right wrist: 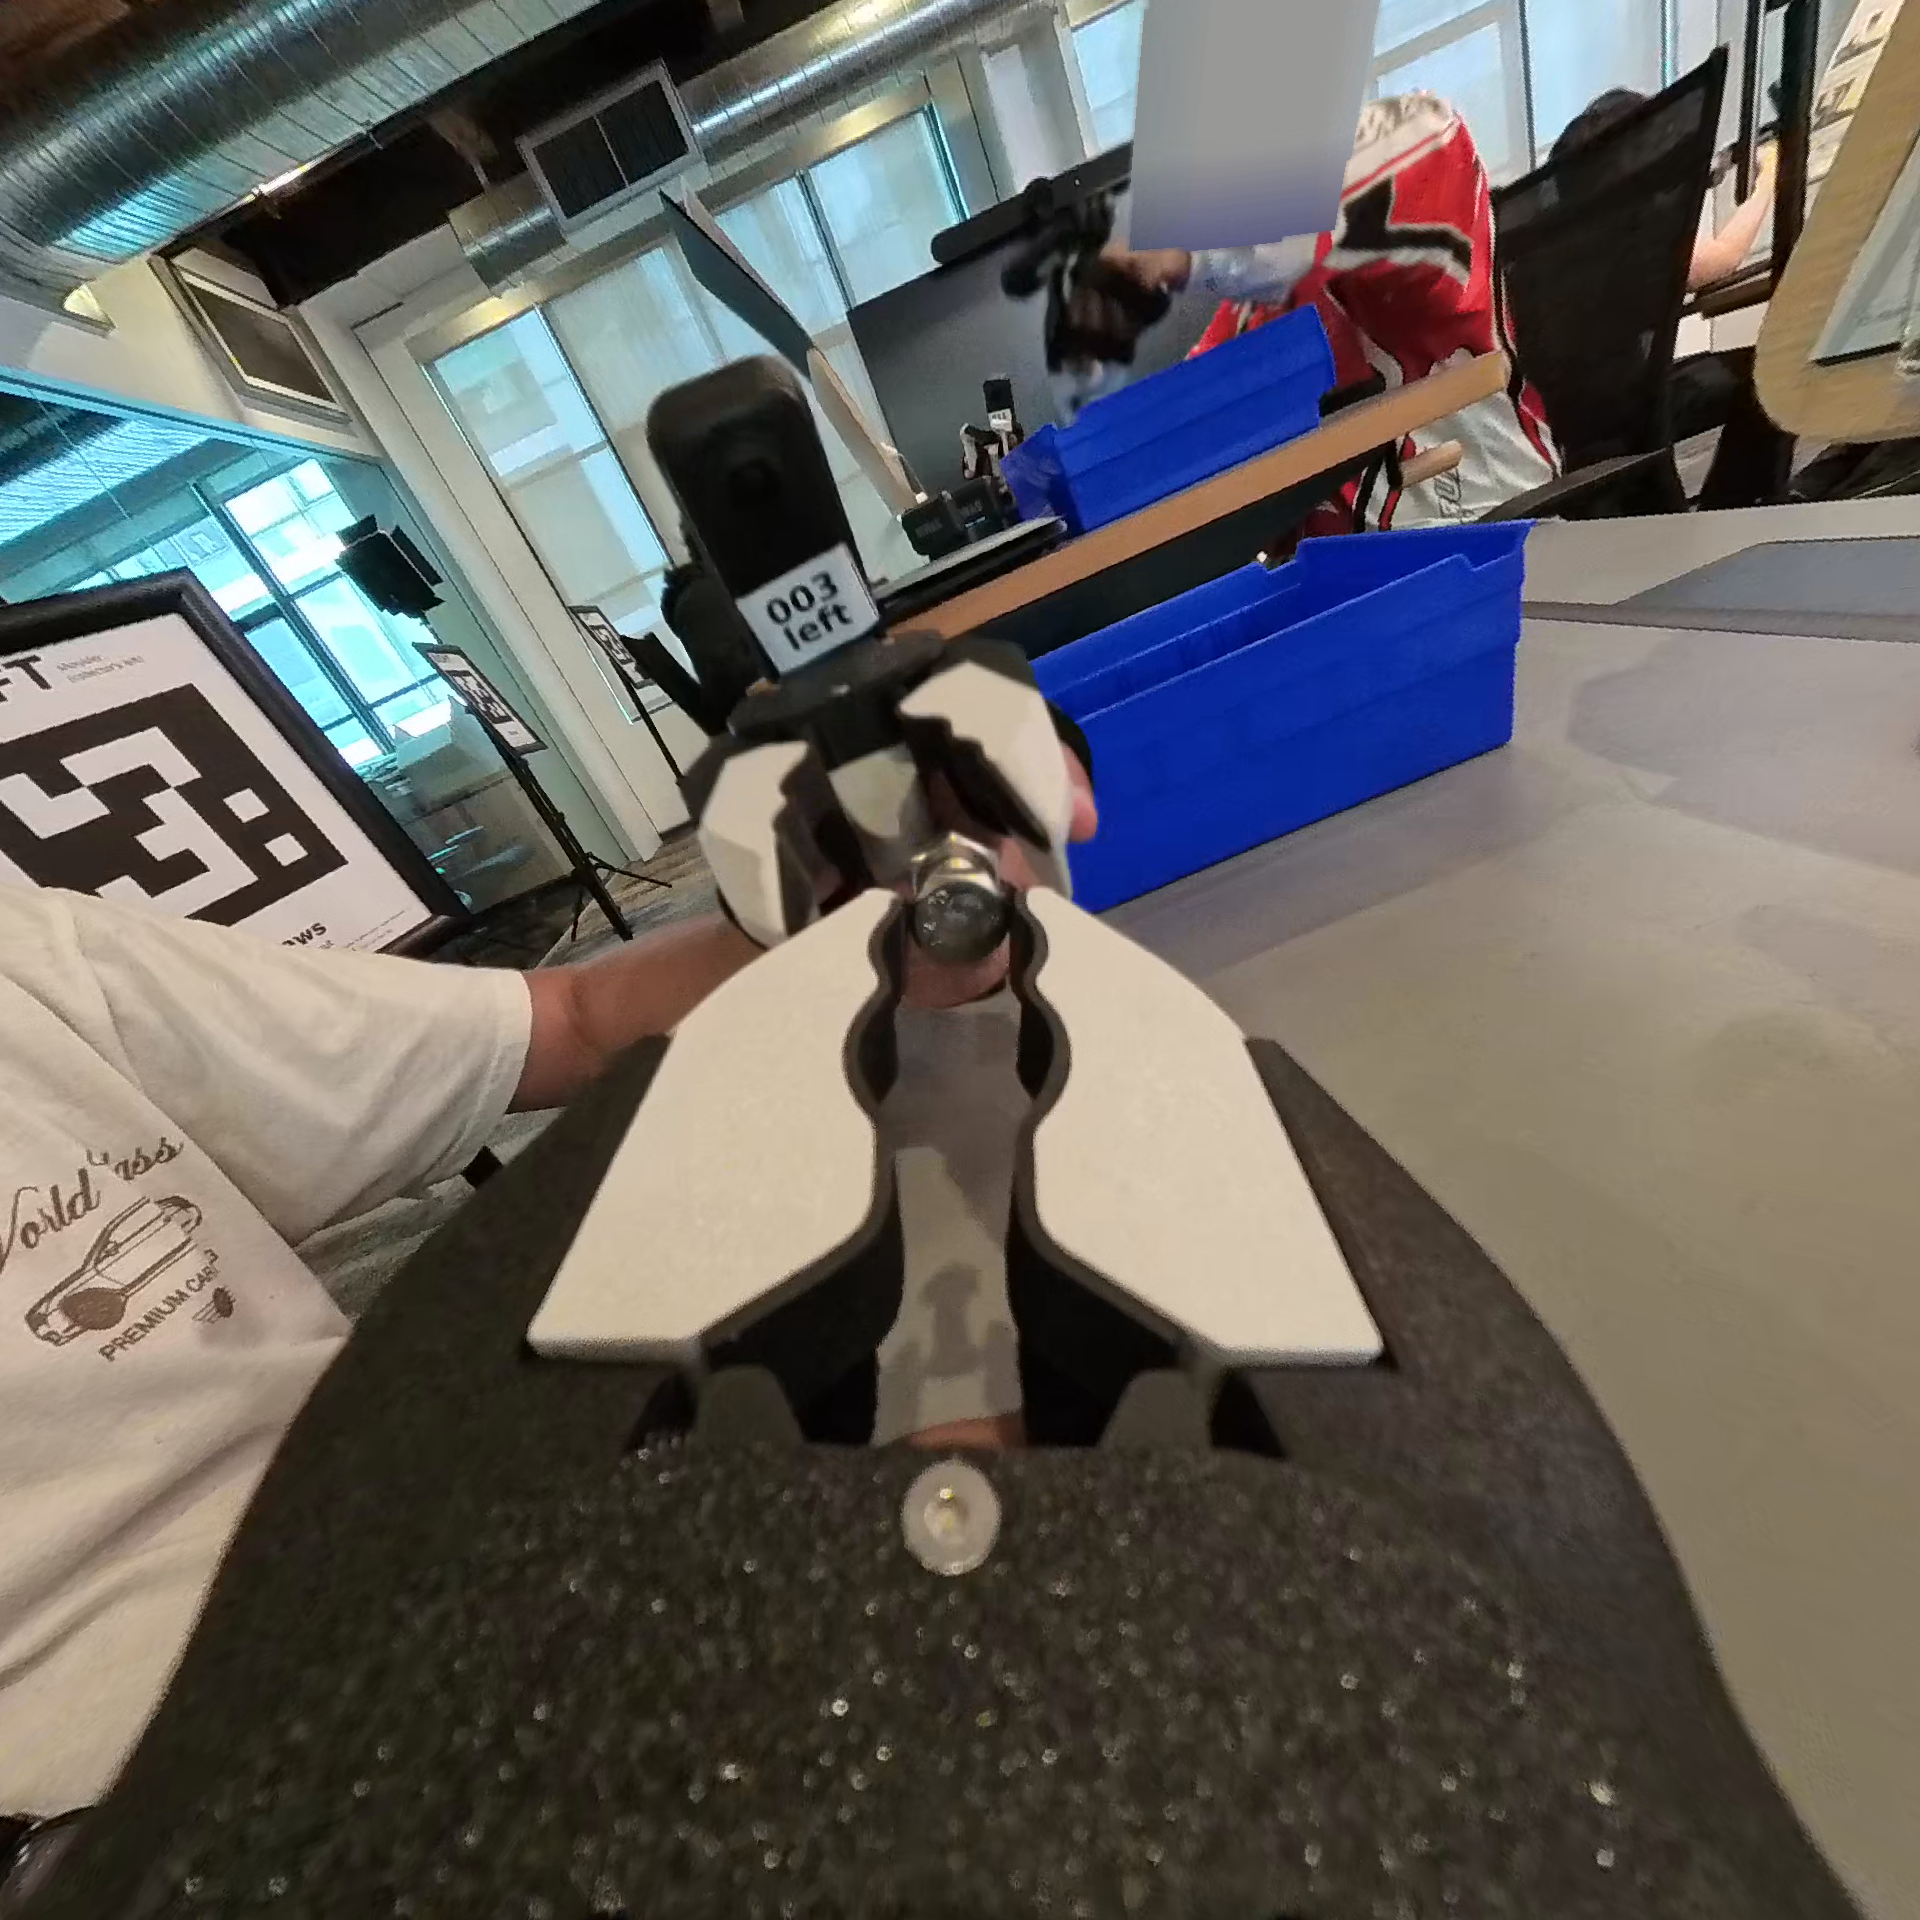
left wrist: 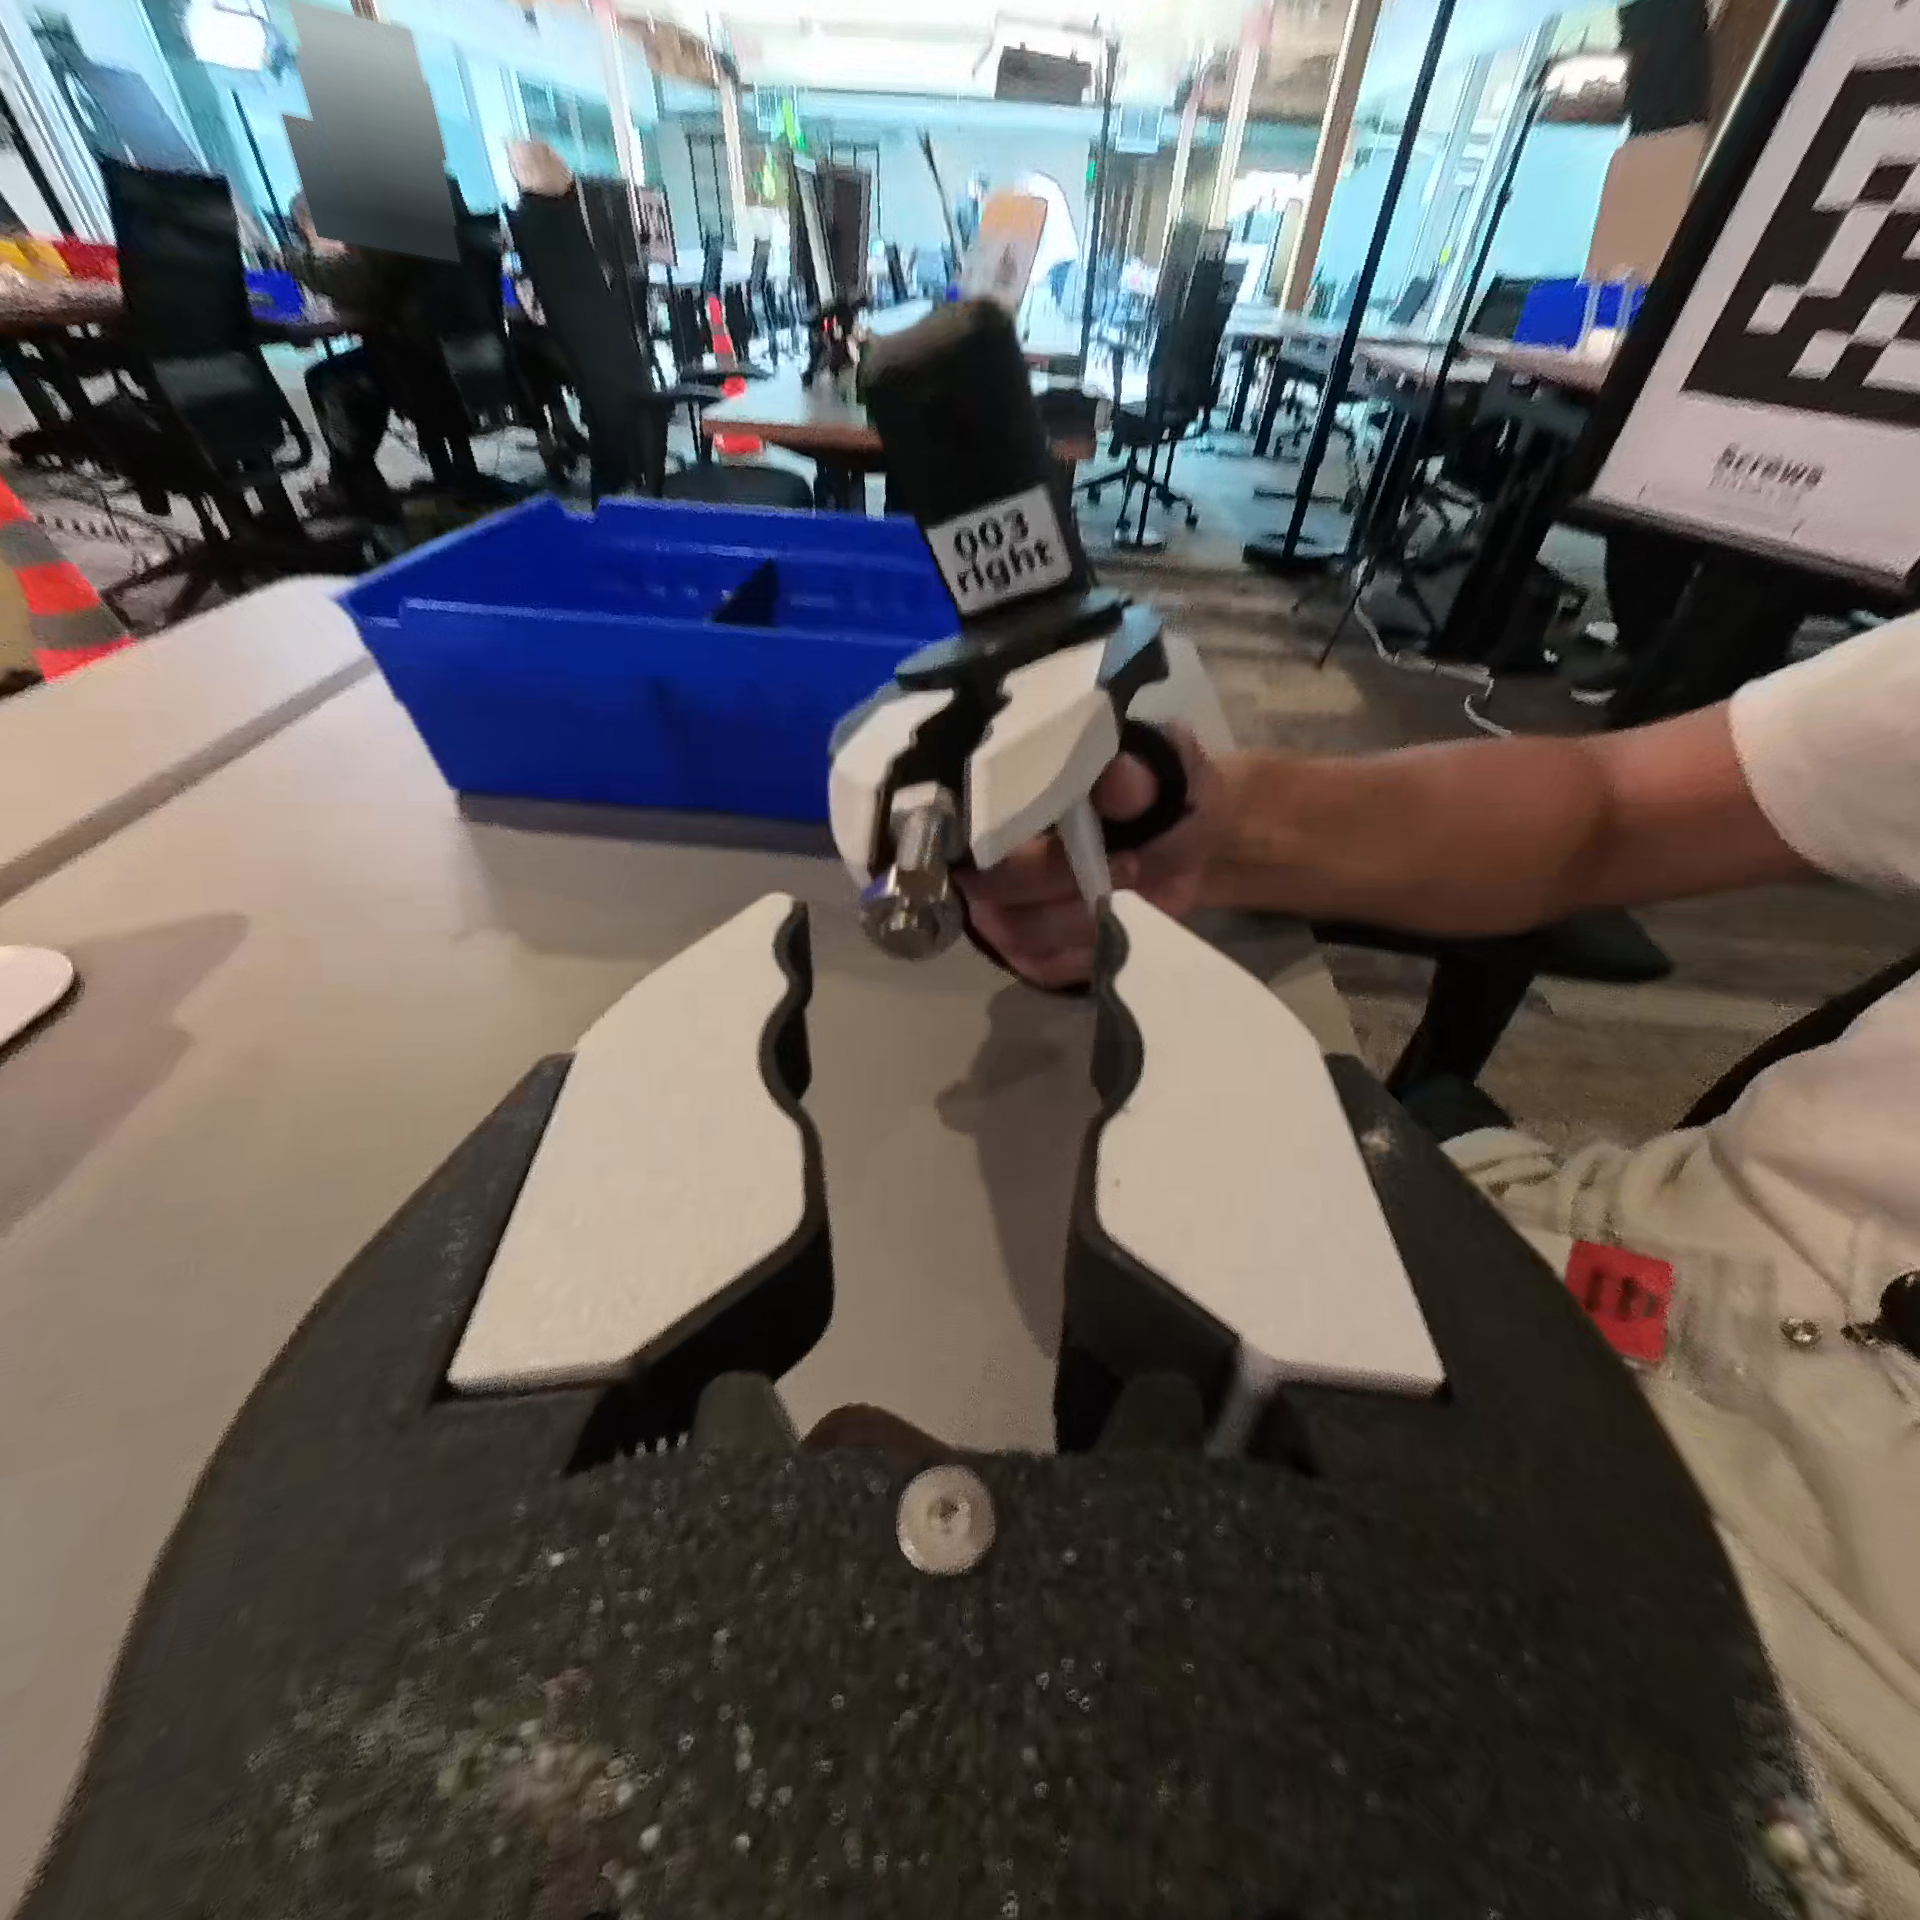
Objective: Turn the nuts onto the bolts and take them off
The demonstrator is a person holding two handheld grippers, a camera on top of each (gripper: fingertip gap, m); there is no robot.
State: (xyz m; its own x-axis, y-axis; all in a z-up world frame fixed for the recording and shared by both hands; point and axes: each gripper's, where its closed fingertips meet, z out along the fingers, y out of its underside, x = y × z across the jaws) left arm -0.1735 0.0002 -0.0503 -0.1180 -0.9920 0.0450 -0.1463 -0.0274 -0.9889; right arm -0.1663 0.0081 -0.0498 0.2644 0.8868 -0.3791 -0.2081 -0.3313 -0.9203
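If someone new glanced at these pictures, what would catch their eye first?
Probably the steel bolt with its nut, clamped at the tips of the right gripper and held above the grey table. The left gripper faces it, open and empty. Behind them sits a bright blue bin.

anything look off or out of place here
Nothing stands out. The right gripper grips a bolt carrying a nut, the left gripper is open and empty, and the blue bin sits upright on the table.

An open office with black chairs point(left wrist: 197, 343), wooden desks point(left wrist: 800, 416), tall windows point(right wrist: 582, 395) and exposed ceiling ducts point(right wrist: 208, 114).
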